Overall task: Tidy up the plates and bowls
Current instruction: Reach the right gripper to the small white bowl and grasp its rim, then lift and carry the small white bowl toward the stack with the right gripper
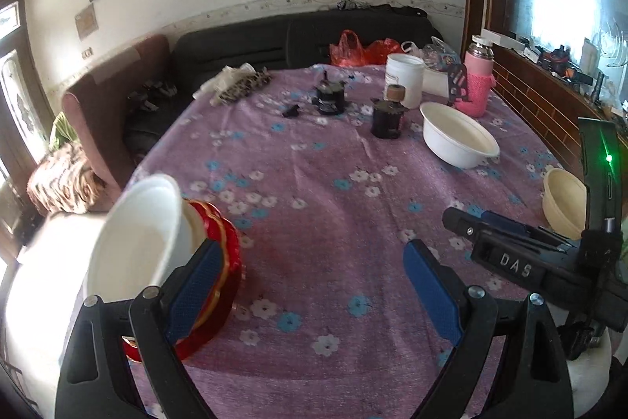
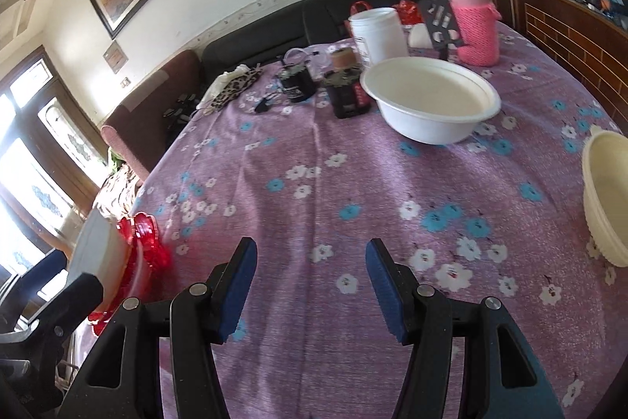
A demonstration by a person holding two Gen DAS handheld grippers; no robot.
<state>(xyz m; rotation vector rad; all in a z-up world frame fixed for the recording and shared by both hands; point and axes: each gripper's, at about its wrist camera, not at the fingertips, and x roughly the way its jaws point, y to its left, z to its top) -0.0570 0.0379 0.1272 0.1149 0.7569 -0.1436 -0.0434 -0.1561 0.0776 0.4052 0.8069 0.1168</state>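
A white bowl (image 1: 133, 238) sits tilted on a stack of red plates (image 1: 219, 262) at the table's near left edge. My left gripper (image 1: 312, 254) is open over bare cloth, its left finger just in front of the red plates, with nothing between the pads. A large white bowl (image 1: 457, 136) (image 2: 428, 105) stands farther back on the right. A cream bowl (image 1: 565, 203) (image 2: 608, 199) stands at the right edge. My right gripper (image 2: 310, 246) is open and empty over the cloth, with the red plates (image 2: 145, 242) to its left.
The purple flowered tablecloth (image 2: 353, 183) covers the table. At the back stand a white jar (image 1: 404, 77), a pink-sleeved flask (image 1: 477, 81), two black devices (image 1: 388, 116) and a leopard-print cloth (image 1: 239, 85). A dark sofa (image 1: 274, 42) lies beyond.
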